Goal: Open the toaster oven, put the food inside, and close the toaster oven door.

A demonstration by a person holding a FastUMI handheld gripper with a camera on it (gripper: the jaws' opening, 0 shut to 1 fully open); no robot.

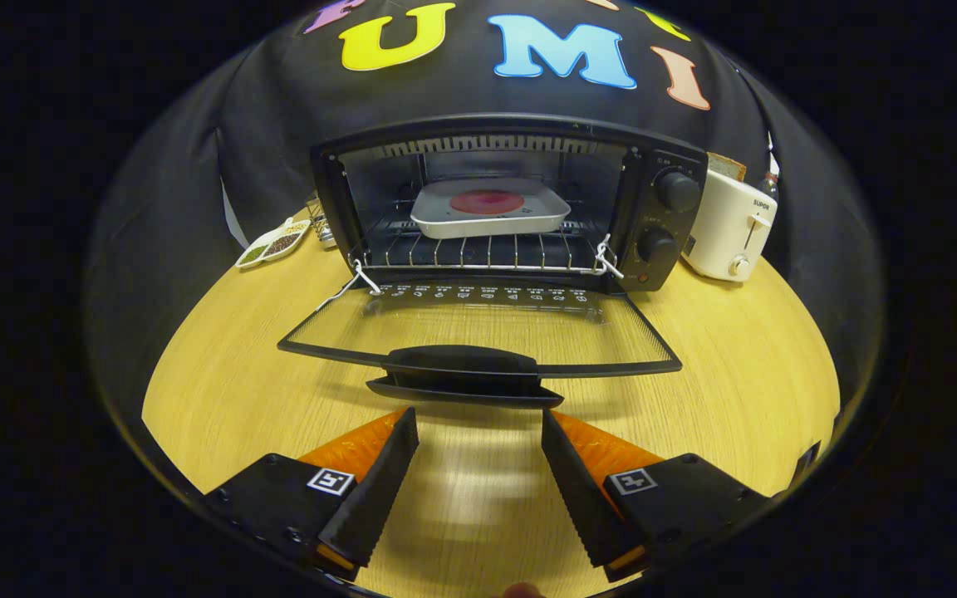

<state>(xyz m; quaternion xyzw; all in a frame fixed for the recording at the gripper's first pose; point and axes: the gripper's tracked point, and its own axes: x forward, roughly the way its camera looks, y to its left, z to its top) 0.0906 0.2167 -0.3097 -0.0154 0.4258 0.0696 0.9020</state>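
One hand-held gripper [479, 428] hangs over the near edge of the wooden surface [221, 399], its two fingers spread and holding nothing. Just ahead of the fingertips lies the one glass door [478, 328], folded down flat, its dark handle [462, 365] nearest. Beyond it stands one toaster oven [661, 224] with two knobs; inside, on the wire rack, sits one white tray [445, 218] carrying a round red piece of food [487, 202]. Toward the far right corner stands one white toaster [728, 232], its lettering too small to read. Toward the far left rests one leaf-shaped dish [272, 245]. Black cloth walls the booth.
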